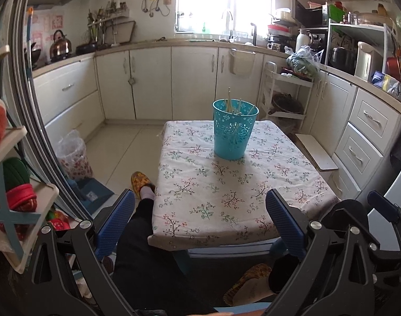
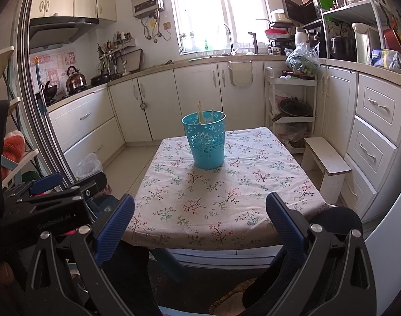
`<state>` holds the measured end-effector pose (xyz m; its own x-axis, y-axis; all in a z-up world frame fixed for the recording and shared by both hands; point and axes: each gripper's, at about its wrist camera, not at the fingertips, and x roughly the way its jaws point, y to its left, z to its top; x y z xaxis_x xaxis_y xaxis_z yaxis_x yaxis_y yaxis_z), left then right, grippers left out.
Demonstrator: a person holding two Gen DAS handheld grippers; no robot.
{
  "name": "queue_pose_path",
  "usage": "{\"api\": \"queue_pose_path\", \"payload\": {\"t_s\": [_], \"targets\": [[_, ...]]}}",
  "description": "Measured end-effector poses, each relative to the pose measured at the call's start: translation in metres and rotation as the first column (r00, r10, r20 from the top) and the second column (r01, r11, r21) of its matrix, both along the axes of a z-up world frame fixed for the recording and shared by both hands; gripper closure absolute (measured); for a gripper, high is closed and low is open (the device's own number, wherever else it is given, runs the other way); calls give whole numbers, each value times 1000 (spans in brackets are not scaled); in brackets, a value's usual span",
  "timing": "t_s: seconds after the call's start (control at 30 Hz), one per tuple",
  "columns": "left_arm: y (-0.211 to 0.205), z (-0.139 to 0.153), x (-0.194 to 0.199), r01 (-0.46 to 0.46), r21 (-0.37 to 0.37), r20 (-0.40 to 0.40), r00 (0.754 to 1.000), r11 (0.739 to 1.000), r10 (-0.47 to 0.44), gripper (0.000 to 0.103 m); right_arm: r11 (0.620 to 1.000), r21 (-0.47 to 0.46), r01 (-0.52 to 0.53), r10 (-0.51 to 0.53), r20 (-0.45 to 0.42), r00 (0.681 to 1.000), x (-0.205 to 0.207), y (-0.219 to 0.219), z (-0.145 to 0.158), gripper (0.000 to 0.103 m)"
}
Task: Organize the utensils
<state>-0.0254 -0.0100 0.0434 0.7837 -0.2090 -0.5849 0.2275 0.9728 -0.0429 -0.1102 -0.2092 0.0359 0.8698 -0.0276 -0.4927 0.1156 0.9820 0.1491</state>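
Note:
A turquoise perforated bucket stands upright toward the far side of a small table with a floral cloth. Several pale chopsticks stick up out of it. My left gripper is held at the table's near edge, open, nothing between its blue fingers. My right gripper is likewise open and empty at the near edge. In the right wrist view the left gripper's body shows at the left. Both grippers are well short of the bucket.
A person's legs and patterned slippers are beside and under the table. A white stool and rolling rack stand to the right, cabinets behind, a lined bin and shelf to the left.

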Motion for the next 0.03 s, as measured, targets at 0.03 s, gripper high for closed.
{"api": "queue_pose_path", "payload": {"t_s": [0.03], "targets": [[2,-2,3,-5,-5,-9,1000,1000,4,8,1000,0,0,0,-9,1000,2,-1,-2,7]]}}
